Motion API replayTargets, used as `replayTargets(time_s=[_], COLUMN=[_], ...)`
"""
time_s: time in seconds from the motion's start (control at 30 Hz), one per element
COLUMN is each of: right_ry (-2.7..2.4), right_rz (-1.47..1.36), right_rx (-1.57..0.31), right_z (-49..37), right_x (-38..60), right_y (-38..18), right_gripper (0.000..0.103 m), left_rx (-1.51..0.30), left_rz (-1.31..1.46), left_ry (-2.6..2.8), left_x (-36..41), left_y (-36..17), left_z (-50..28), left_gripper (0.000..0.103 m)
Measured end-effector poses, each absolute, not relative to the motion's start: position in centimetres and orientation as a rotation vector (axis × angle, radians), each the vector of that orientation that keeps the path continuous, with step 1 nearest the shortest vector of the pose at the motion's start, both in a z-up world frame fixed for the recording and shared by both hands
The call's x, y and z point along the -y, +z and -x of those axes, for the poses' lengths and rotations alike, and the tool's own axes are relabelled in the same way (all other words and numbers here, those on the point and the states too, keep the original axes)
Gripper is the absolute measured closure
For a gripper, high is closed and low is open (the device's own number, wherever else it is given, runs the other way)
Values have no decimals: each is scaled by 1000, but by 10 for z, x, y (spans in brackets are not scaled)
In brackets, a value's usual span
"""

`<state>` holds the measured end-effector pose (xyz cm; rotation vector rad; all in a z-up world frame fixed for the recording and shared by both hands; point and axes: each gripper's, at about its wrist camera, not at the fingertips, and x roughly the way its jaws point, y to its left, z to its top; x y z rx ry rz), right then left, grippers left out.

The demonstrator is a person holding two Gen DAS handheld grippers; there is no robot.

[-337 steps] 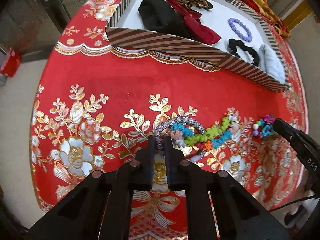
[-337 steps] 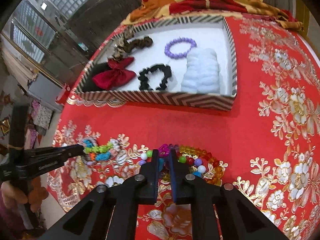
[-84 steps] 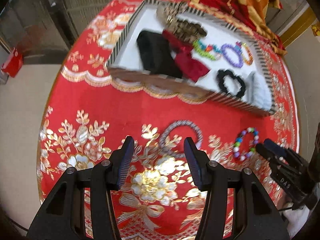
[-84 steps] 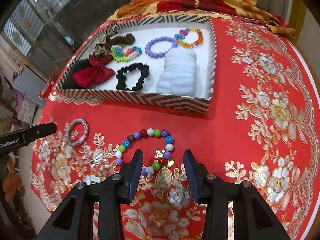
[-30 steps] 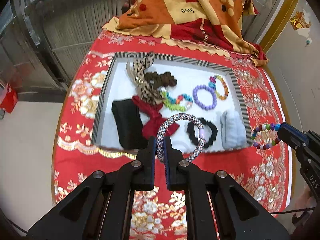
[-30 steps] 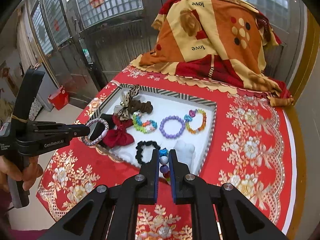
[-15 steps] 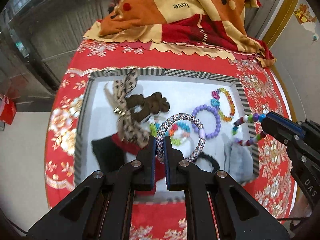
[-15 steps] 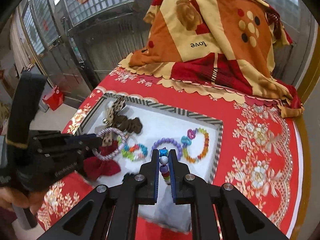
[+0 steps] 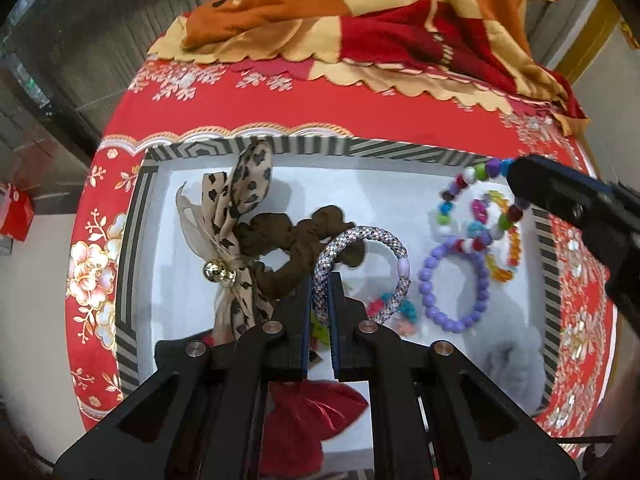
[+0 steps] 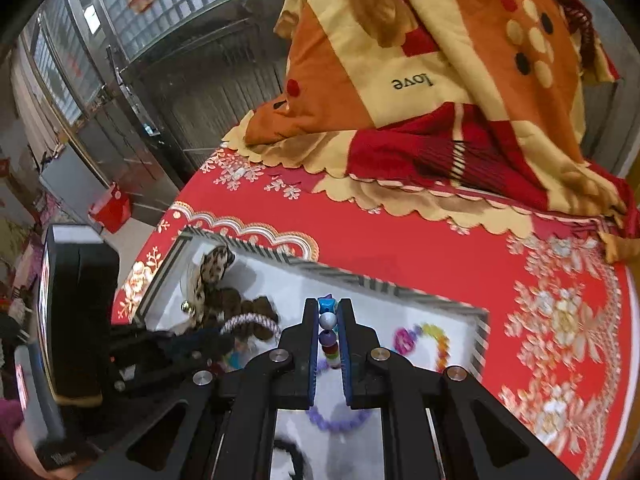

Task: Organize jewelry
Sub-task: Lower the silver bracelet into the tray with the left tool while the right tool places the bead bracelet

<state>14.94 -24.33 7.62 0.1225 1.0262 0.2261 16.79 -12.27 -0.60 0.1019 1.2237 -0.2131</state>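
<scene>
Over the striped tray (image 9: pixel 132 240), on its left side, lie a leopard bow (image 9: pixel 236 216) and a brown scrunchie (image 9: pixel 296 240), touching each other. Above the tray's middle, the left gripper (image 9: pixel 321 300) has its jaws clamped tight on a grey braided bracelet (image 9: pixel 384 256), the loop standing up from the fingertips. Right of it, a purple bead bracelet (image 9: pixel 456 280) rests on the white floor, beside an orange one (image 9: pixel 508 256). At the far right, the right gripper (image 10: pixel 329 320) is pinched on a multicoloured bead bracelet (image 9: pixel 460 192), which hangs over the tray's right corner. A red cloth (image 9: pixel 400 116) lies beneath.
</scene>
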Motion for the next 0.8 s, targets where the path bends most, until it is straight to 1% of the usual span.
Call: replayTargets(time_s=[0.37,0.73,0.8], right_ry=[165,188,183], right_rz=[-154,-164,-172], right_rx=[-1121,-1165,-1167], right_z=[-169,-176,-174], right_x=[268,264,266], right_y=[25,10,12], right_gripper=[94,94,87], left_rx=[-1239,-1235,-1234], left_rz=[-100,-122,-128], left_ry=[-197,-189,-186], left_x=[127,133,133], left_y=[-19,-18,-18], left_z=[-177,-177,-176], left_gripper=[97,97,97])
